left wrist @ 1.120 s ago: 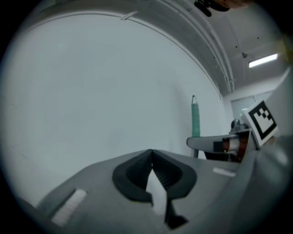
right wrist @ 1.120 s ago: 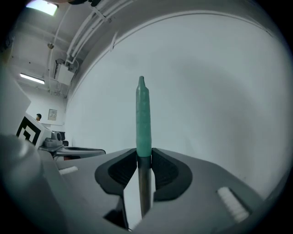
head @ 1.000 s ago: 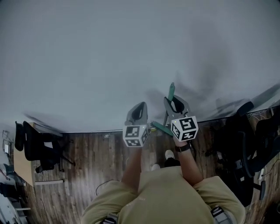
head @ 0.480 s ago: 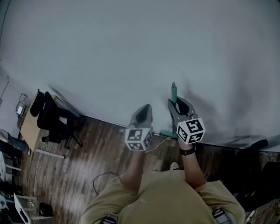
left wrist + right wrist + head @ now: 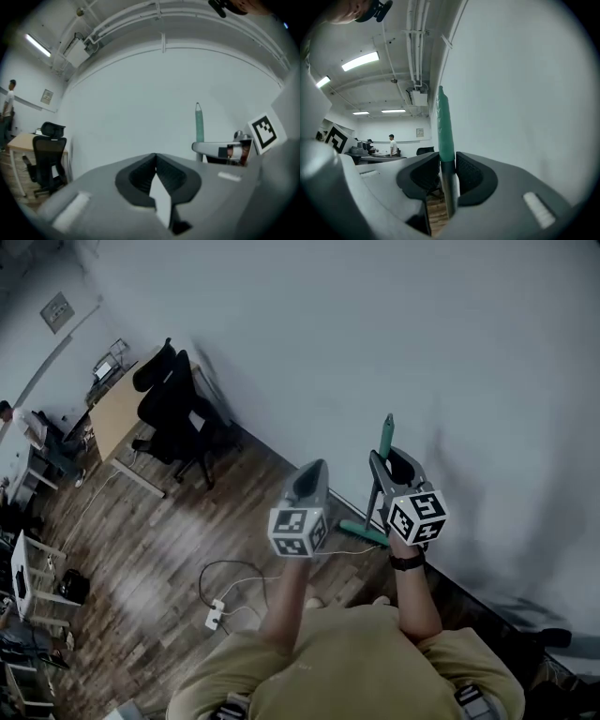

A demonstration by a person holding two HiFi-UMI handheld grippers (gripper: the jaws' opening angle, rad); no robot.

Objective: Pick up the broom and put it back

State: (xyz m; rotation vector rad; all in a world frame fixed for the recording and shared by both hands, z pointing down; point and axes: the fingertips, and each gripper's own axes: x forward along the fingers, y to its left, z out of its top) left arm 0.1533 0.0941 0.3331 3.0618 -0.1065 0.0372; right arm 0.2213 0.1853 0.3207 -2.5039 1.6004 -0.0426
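Holding its jaws together on nothing, your left tool sits beside your right tool, which grasps the broom upright by its handle near the white wall. Only the head view shows the green lower end of it; bristles are hard to make out.

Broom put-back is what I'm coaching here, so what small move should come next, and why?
Probably ease the right tongs toward the wall, keeping the grip, to lean the broom there: they are shut on its upright green handle, the wall stands close beside it, and the left tongs are shut and empty.
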